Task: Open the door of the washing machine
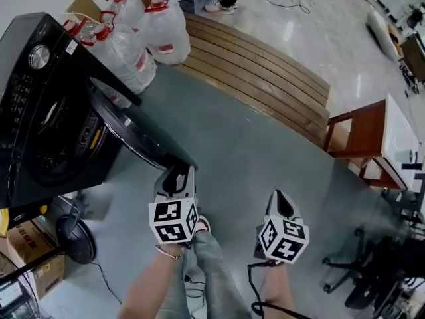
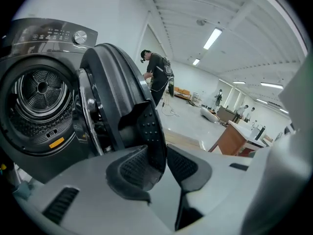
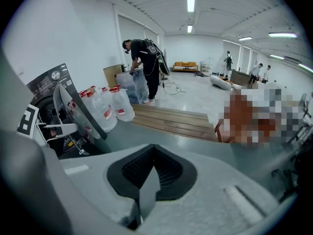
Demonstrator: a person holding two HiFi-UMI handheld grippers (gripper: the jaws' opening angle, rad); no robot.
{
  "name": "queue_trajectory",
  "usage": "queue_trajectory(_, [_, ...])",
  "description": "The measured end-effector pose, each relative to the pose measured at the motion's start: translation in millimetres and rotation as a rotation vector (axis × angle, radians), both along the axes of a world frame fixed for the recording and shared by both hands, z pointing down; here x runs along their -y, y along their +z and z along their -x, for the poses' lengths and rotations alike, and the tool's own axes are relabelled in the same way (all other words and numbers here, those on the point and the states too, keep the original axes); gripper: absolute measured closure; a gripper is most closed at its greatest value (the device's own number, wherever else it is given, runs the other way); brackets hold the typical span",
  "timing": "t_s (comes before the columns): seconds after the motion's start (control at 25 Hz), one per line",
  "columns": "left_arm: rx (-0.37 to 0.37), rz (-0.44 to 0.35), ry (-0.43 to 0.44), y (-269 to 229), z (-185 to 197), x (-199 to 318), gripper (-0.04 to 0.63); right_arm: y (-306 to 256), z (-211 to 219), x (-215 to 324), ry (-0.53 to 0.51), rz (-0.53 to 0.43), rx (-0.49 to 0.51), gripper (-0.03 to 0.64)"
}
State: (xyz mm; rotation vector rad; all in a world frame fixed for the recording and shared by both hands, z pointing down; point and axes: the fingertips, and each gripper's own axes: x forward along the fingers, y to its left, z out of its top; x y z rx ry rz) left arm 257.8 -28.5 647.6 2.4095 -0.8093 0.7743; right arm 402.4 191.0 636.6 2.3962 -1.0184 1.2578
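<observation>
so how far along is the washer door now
Done: the door already stands swung well out from the washing machine, and the drum is in plain sight. In hand: the left tongs are clamped on the door's edge. The right tongs are shut and empty, away from the machine. Left: probably a little more swing at most, then letting go.
</observation>
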Motion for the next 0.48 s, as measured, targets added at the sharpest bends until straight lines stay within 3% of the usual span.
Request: queue_trajectory(0.48, [-0.002,-0.055,0.024,-3.3,-47.6,9.4,0.480,-5.3,-14.5,-34.3,0.072,0.029,-0.019,0.612])
